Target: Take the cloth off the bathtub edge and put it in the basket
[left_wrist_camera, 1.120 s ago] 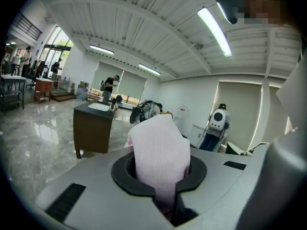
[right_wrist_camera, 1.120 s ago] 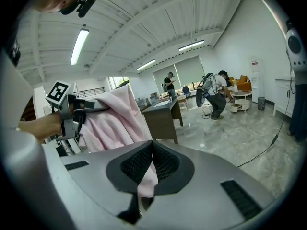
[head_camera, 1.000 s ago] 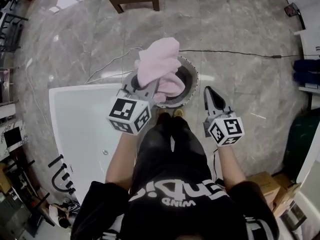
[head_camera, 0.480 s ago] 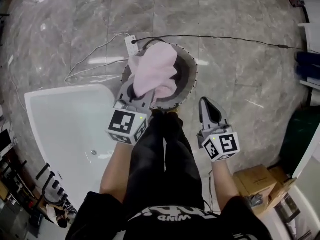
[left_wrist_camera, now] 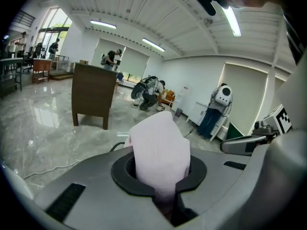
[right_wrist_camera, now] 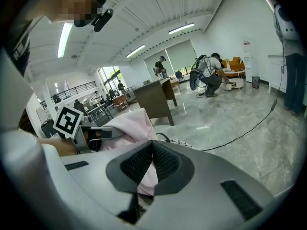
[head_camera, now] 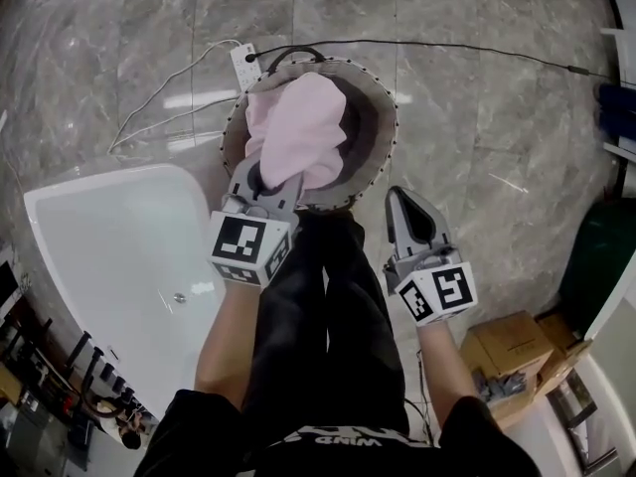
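We hold the soft pink cloth (head_camera: 298,127) in our left gripper (head_camera: 268,177). The jaws are clenched on a bunched fold at the cloth's lower end, and the rest rises from them in a loose heap. The cloth is above the opening of the round grey basket with the dotted rim (head_camera: 390,117), off the white bathtub (head_camera: 99,237) that lies to the left. Our right gripper (head_camera: 399,199) is just beside the basket. Its jaws are pressed together and grasp nothing.

We judge the cloth to be light and limp. It folds under its own weight, it is not fragile, and its knit surface should not slip from the pads. A pinch on a thick fold, as we have now, seems the best hold. A single edge could let the rest hang down and catch on the rim.

Compared with one second ago, the cloth has moved from the near left rim to the middle of the basket, and the grip on it is unchanged. The right gripper has stayed closed and to the side.
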Demonstrator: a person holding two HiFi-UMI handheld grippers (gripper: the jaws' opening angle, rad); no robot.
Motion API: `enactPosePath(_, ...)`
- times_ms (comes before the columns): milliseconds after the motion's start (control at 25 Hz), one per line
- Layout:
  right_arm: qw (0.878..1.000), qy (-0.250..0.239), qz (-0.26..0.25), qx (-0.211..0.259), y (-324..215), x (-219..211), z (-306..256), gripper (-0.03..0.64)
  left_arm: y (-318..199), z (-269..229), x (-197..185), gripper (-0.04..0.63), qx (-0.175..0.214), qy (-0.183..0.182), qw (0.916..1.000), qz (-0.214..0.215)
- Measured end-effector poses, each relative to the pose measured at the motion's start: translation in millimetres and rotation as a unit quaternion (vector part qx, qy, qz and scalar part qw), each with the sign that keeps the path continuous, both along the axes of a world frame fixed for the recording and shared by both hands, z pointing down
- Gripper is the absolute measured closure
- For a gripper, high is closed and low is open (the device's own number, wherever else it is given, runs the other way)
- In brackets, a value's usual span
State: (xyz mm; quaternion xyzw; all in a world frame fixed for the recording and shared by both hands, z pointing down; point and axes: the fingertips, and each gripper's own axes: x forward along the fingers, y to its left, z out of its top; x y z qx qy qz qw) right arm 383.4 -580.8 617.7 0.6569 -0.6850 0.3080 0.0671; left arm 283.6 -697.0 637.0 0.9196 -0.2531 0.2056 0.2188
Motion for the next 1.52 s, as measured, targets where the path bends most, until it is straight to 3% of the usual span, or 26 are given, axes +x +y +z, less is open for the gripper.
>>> enactPosePath(600, 1.000, -0.004, 0.010, -0.022, 11.7, 18.2, 30.2, 0.604, 14.9, 39.2, 8.5, 0.516, 0.010, -0.044, 0.9990, 0.007)
enactPosePath(640, 1.000, -0.005, 0.010, -0.024, 12.8, 18.6, 32.6, 0.603, 18.0, 44.7, 8.5, 0.501, 0.010, -0.052, 0.9985, 0.013)
enactPosePath(800, 0.999, -0.009, 0.016, -0.031, 17.3, 18.5, 38.9, 0.604, 30.2, 70.9, 2.5, 0.320, -0.005, -0.093, 0.9955, 0.018)
enactPosePath(880, 0.999, -0.011, 0.016, -0.032, 17.5, 17.7, 40.9, 0.603, 34.3, 80.0, -2.7, 0.275, 0.002, -0.113, 0.9935, 0.018)
enactPosePath(960, 0.999, -0.012, 0.014, -0.033, 17.7, 17.0, 42.6, 0.603, 36.8, 80.0, -5.5, 0.239, 0.006, -0.107, 0.9942, 0.014)
enactPosePath(1520, 0.999, -0.017, 0.000, -0.037, 13.1, 13.1, 40.3, 0.603, 37.2, 74.2, -3.0, 0.238, -0.011, -0.090, 0.9959, 0.003)
